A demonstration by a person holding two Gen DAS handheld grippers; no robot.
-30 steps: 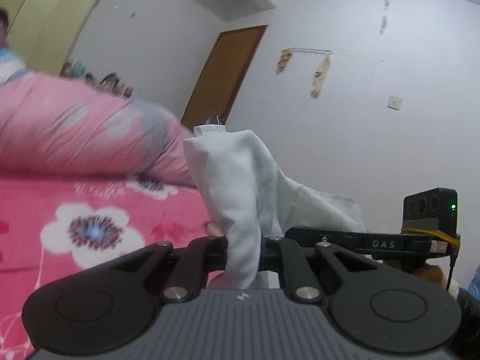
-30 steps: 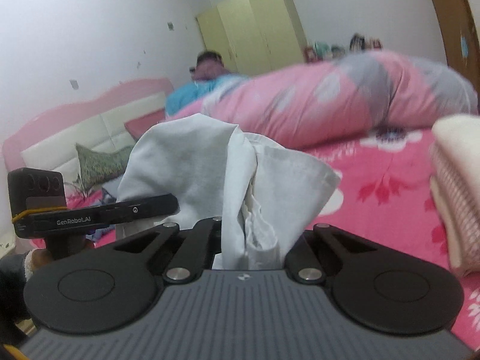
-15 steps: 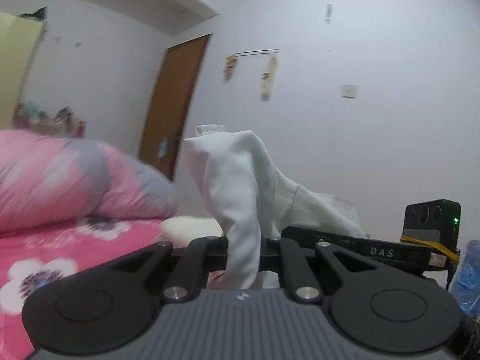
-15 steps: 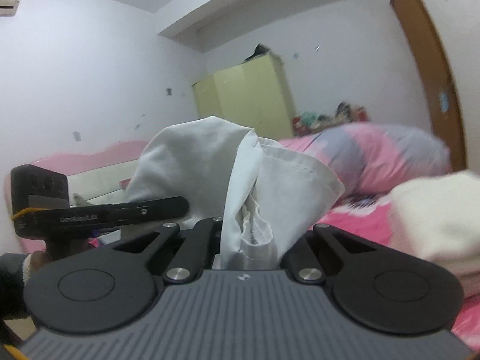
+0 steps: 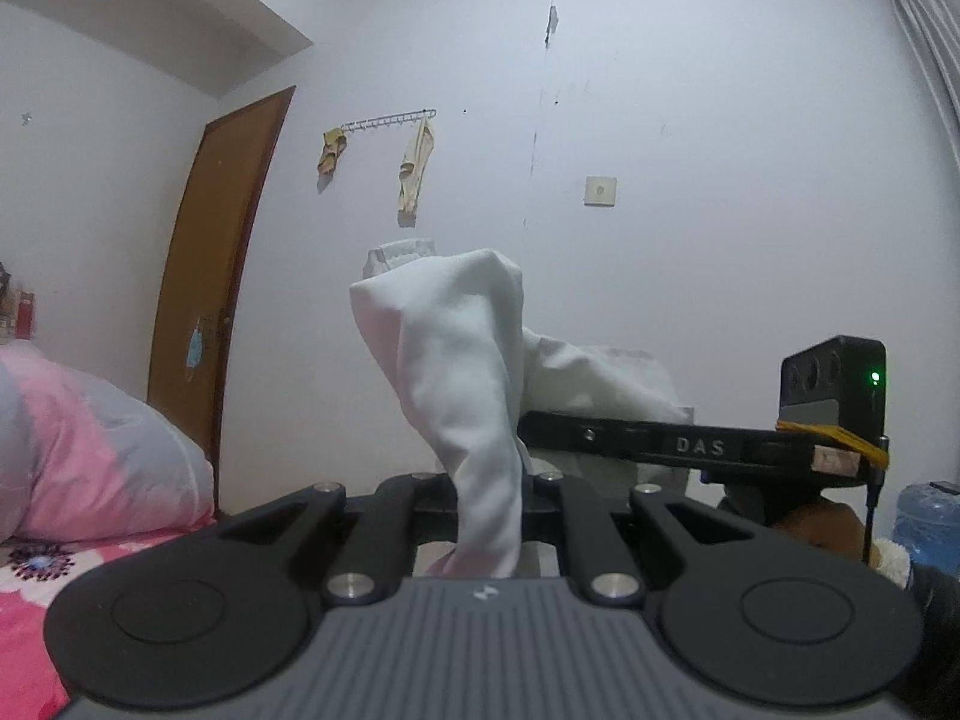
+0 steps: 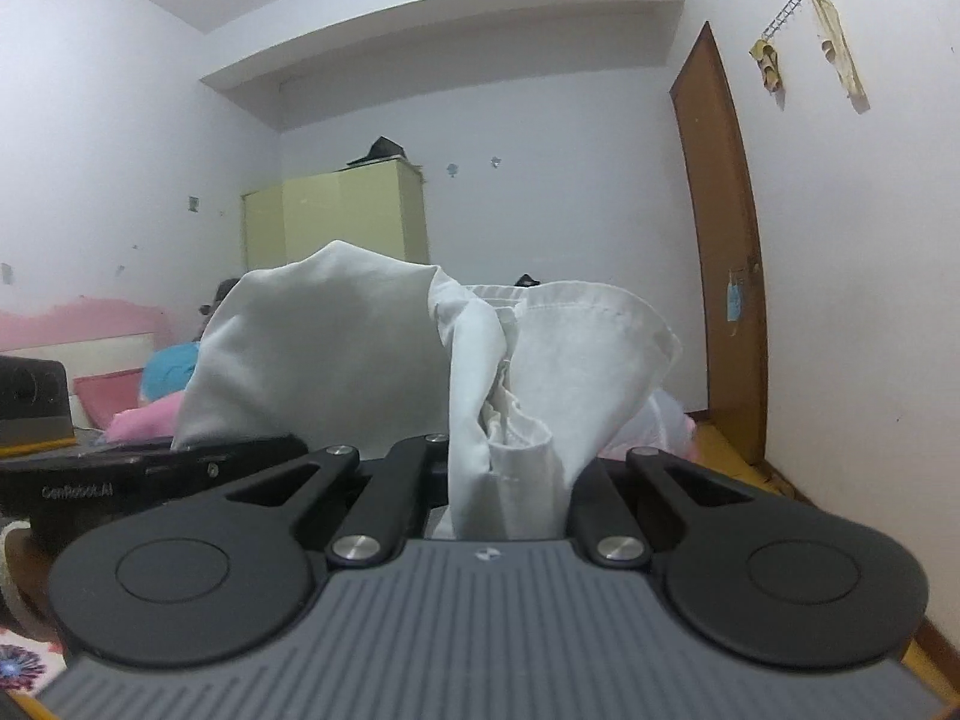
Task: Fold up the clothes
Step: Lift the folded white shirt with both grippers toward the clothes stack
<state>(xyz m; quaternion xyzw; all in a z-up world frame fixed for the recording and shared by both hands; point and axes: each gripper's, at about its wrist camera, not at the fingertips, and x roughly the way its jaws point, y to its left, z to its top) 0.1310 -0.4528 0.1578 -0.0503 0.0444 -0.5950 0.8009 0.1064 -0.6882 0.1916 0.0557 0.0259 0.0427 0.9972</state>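
Garment: a white garment (image 5: 462,372), soft and crumpled, bunched into peaks above both claws, and it's up in the air between them.
Fabric detail: from the right wrist view the white cloth (image 6: 420,360) shows a stitched hem along its top edge and gathered folds down the middle.
Left claw: the left claw (image 5: 487,516) is clamped tight on a twisted neck of the garment, which rises out of the grip and flops over to the left.
Right claw: the right claw (image 6: 507,492) is clamped on a thicker bundle of the same cloth, layers pinched together.
Other gripper in view: from the left wrist camera the right gripper's body sits to the right, just behind the draped cloth.
Where it is: held above the bed (image 5: 24,612), whose pink floral sheet peeks in at lower left, with a pink quilt (image 5: 90,450) heaped beside it.
Containers: a yellow-green wardrobe (image 6: 336,222), doors shut, contents hidden; a dark item lies on top.
Backdrop: a brown door (image 5: 216,300) and a hook rail (image 5: 390,119) with two yellowish cloths hanging.
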